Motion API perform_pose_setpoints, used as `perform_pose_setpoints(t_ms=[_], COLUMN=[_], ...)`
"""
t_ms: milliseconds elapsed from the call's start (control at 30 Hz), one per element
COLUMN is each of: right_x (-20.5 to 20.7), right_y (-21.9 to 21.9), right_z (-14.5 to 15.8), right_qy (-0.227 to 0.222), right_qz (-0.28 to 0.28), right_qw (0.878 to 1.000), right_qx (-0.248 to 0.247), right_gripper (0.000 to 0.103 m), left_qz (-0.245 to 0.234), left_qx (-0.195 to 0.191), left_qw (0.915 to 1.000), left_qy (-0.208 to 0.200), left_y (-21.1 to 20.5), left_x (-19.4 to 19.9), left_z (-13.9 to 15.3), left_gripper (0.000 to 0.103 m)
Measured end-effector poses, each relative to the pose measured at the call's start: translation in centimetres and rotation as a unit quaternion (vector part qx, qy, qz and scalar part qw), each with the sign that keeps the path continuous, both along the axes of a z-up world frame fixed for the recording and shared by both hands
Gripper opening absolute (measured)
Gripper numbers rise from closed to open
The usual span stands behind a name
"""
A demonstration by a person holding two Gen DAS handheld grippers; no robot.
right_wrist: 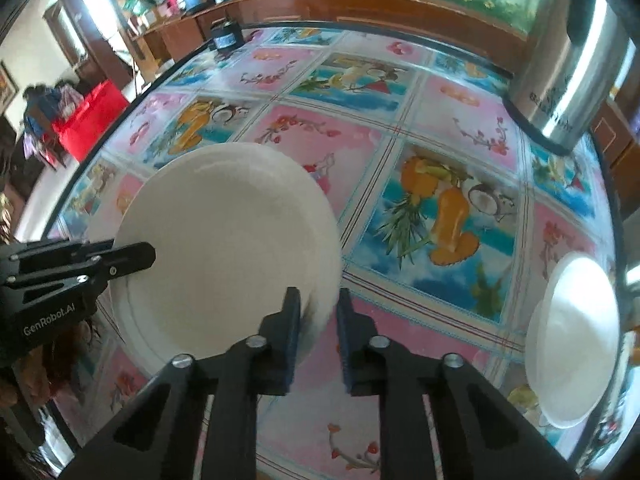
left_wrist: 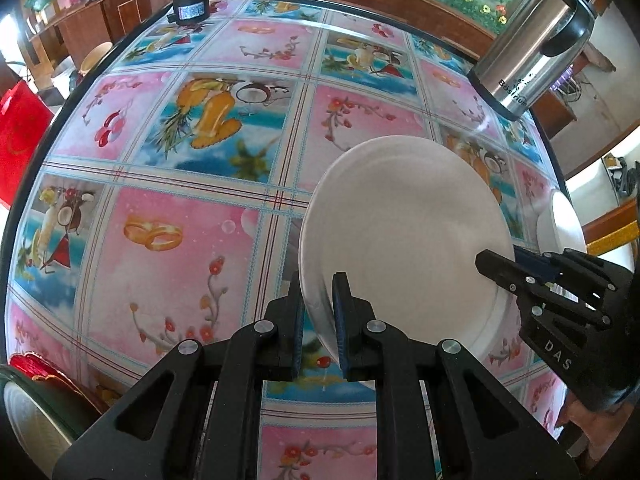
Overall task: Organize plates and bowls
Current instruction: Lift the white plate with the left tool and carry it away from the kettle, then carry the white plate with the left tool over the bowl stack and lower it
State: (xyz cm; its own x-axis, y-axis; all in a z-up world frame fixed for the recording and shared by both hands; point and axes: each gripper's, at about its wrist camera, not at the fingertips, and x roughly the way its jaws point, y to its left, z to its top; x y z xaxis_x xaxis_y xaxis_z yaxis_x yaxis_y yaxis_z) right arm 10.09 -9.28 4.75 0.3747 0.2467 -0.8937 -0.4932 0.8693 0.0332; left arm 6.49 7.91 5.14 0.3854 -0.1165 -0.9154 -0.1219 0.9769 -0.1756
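A white plate (left_wrist: 404, 236) is held tilted above the patterned table (left_wrist: 168, 240), over another white plate whose rim (left_wrist: 490, 326) shows beneath it. My left gripper (left_wrist: 320, 328) is shut on the top plate's near-left rim. My right gripper (left_wrist: 502, 266) holds the opposite rim. In the right wrist view the same plate (right_wrist: 224, 248) sits left of centre, my right gripper (right_wrist: 318, 332) straddles its rim, and my left gripper (right_wrist: 140, 258) clamps the far side. A white bowl (right_wrist: 576, 344) stands at the right table edge; it also shows in the left wrist view (left_wrist: 562, 224).
A steel kettle (left_wrist: 536, 40) stands at the back right of the table. A small black motor (left_wrist: 190, 6) sits at the back left edge. A green-rimmed dish (left_wrist: 32, 408) and a red object (left_wrist: 44, 372) lie at the near left. A red bag (left_wrist: 20, 136) is beyond the left edge.
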Motion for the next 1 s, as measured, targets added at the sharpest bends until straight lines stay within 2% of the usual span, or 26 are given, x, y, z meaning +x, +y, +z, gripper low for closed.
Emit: perform_pose_setpoints(t_ms=[200,400,667,1000], right_x=[-1.9,-4.2,-8.0,-12.3], right_y=[-0.3,-0.1,1.2,5.3], right_z=[0.8,2.0,4.1,6.2], right_qy=[-0.010,-0.023,-0.045,-0.065], right_qz=[0.007,0.011,0.030,0.081], right_qw=[1.000,1.000,0.998,0.993], right_qx=[0.009,0.015,0.039,0.057], right_gripper=[0.015,0.016,0.016,0.019], left_qz=[0.003,0.003,0.021,0.057], left_qx=[-0.004,-0.003,0.027,0.055], left_qw=[1.0000,0.9997,0.9967,0.9893], left_qy=[-0.003,-0.026,-0.073,-0.123], left_y=[0.4,0.7,1.9,6.0], left_x=[-1.0,-3.6,-8.5,-14.5], left_z=[0.2,2.0,4.6,7.8], left_gripper=[0.013,0.013,0.013,0.013])
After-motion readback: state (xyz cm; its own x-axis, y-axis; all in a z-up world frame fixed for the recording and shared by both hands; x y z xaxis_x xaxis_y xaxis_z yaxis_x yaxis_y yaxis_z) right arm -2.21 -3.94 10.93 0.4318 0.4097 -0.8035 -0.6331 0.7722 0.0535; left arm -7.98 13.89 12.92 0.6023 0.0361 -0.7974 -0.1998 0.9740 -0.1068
